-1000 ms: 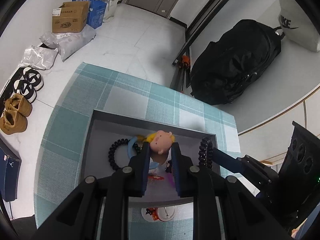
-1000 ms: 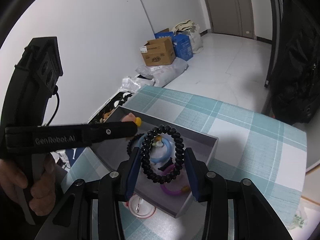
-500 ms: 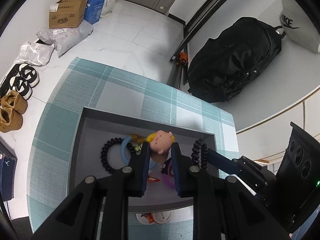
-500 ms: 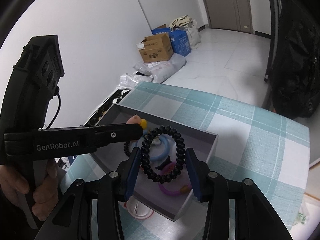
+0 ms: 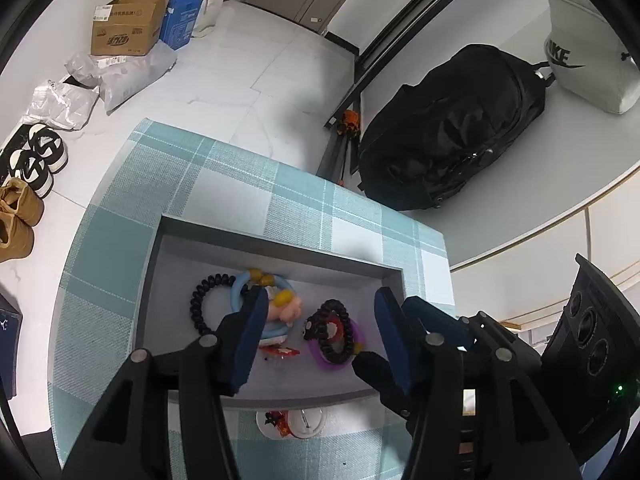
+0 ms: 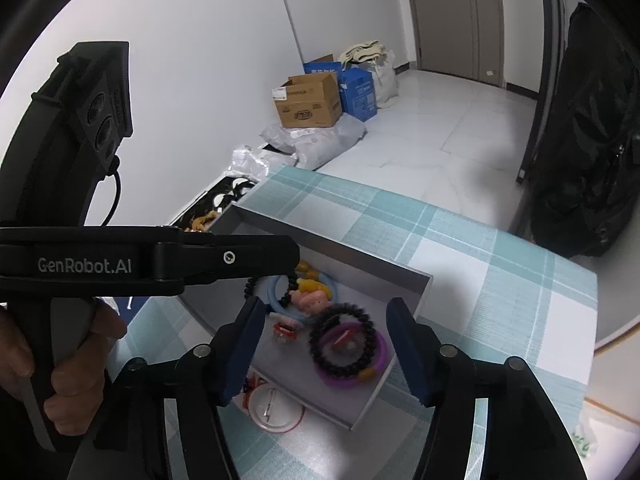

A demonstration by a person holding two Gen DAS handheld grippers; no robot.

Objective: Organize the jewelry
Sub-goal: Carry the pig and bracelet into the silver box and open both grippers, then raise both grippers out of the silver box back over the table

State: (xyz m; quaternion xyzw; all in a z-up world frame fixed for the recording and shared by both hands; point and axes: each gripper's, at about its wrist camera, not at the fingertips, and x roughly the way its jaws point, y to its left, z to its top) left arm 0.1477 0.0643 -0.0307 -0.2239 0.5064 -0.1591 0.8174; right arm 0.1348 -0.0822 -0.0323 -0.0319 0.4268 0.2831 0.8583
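Note:
A grey box (image 5: 276, 242) (image 6: 404, 280) sits on the checked cloth. In it lie a pink doll-head charm (image 5: 286, 310) (image 6: 312, 300) on a blue ring (image 5: 240, 284), a black coil band (image 5: 200, 304), a black bead bracelet (image 5: 332, 336) (image 6: 340, 344) on a purple ring (image 5: 360, 336) (image 6: 380, 356), and a small red piece (image 5: 280, 352). My left gripper (image 5: 320, 340) is open and empty above the box. My right gripper (image 6: 326, 352) is open and empty above the bead bracelet.
A white round badge (image 5: 302, 424) (image 6: 276, 404) lies on the cloth in front of the box. A black bag (image 5: 452, 128), cardboard boxes (image 5: 128, 28) and shoes (image 5: 36, 160) stand on the floor beyond the table.
Both grippers opened. The left let the doll-head charm drop into the box; the right let the black bead bracelet fall onto the purple ring.

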